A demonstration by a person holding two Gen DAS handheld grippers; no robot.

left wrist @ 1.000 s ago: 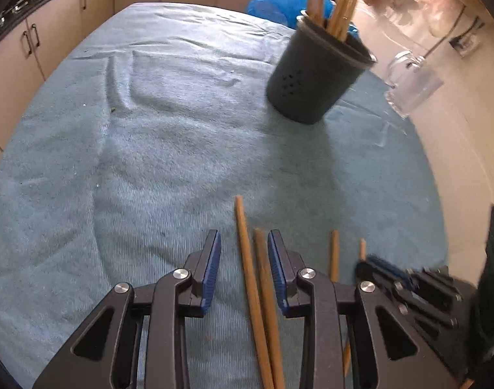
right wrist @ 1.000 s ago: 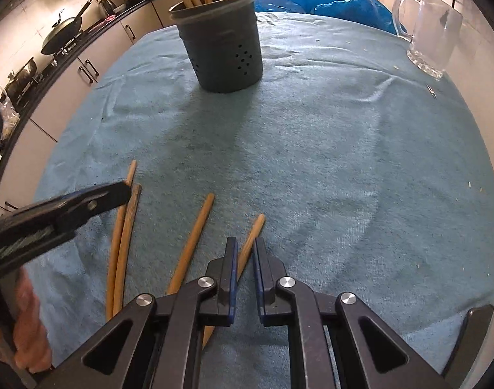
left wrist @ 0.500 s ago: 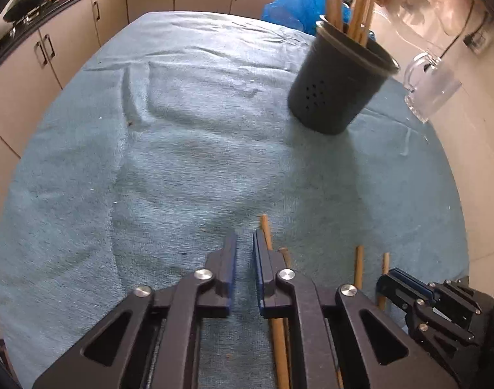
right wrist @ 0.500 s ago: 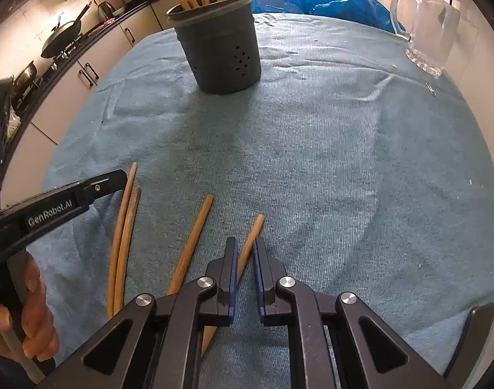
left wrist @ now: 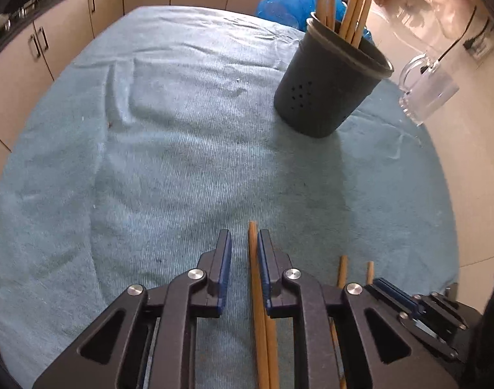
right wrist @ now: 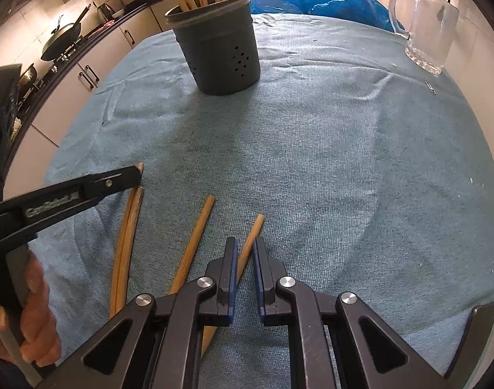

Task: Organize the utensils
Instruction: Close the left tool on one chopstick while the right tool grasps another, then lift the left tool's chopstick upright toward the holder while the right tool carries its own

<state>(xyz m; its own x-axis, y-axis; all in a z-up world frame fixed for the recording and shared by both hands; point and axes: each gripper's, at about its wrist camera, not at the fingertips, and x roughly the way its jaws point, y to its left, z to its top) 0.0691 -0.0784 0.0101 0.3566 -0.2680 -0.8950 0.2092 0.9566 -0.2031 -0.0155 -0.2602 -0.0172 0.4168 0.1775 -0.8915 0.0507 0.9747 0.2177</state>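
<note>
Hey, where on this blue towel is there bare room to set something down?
Free: the wide middle between the dark holder and the right gripper, and right toward the glass mug. Crowded: the near-left edge, with loose chopsticks and the left gripper.

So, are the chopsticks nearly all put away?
Not yet. Several sticks already stand in the dark holder. The left gripper, jaws just eased open a little, has one chopstick between them, unsqueezed. Four loose chopsticks, that one included, lie on the towel.

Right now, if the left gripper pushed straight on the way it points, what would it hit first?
Probably the blue towel; the left gripper angles steeply down with a chopstick between its jaws. The holder sits farther off.
</note>
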